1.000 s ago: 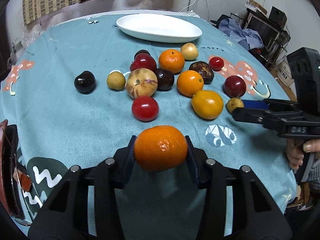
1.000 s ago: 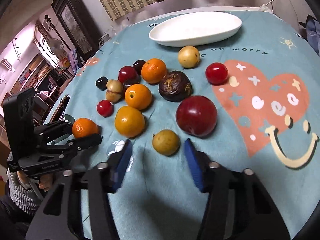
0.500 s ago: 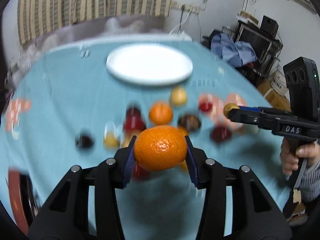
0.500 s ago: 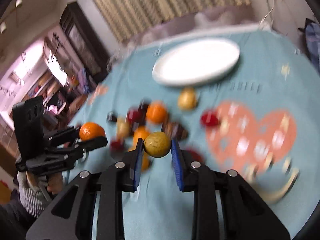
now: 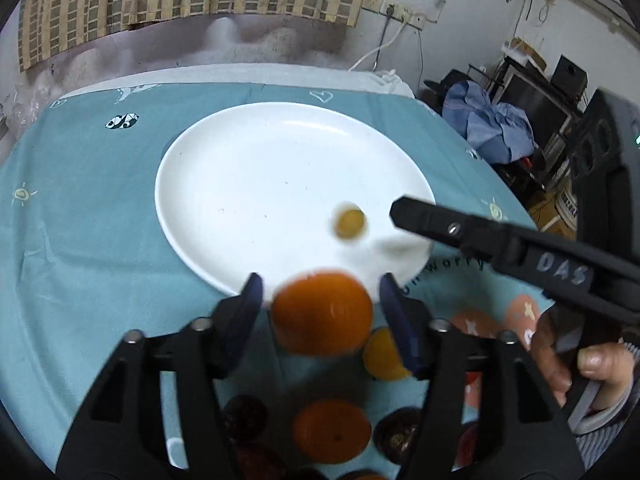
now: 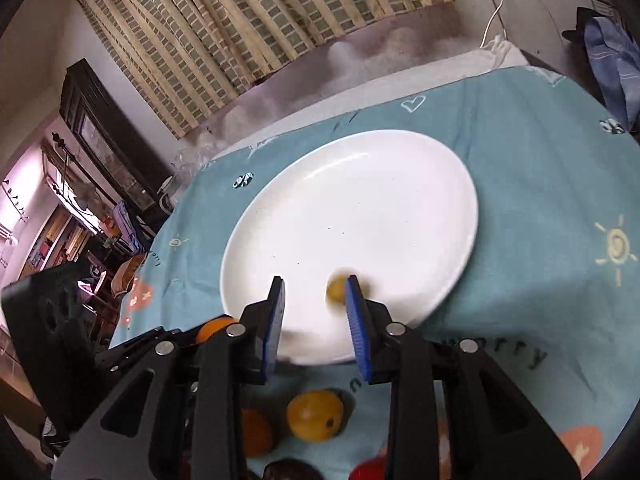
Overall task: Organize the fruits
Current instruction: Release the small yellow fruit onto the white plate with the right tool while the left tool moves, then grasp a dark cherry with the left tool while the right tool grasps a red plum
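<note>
One orange (image 5: pixel 322 318) sits between the opening left tool (image 5: pixel 320 304).

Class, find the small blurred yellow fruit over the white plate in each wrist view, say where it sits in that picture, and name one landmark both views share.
Left wrist view: the small blurred yellow fruit shows right of centre, over the plate's right part, left of the right tongs' tip.
Right wrist view: the fruit shows at lower centre, against the right-hand blue pad, over the plate's near edge.
Shared landmark: the round white plate.
</note>
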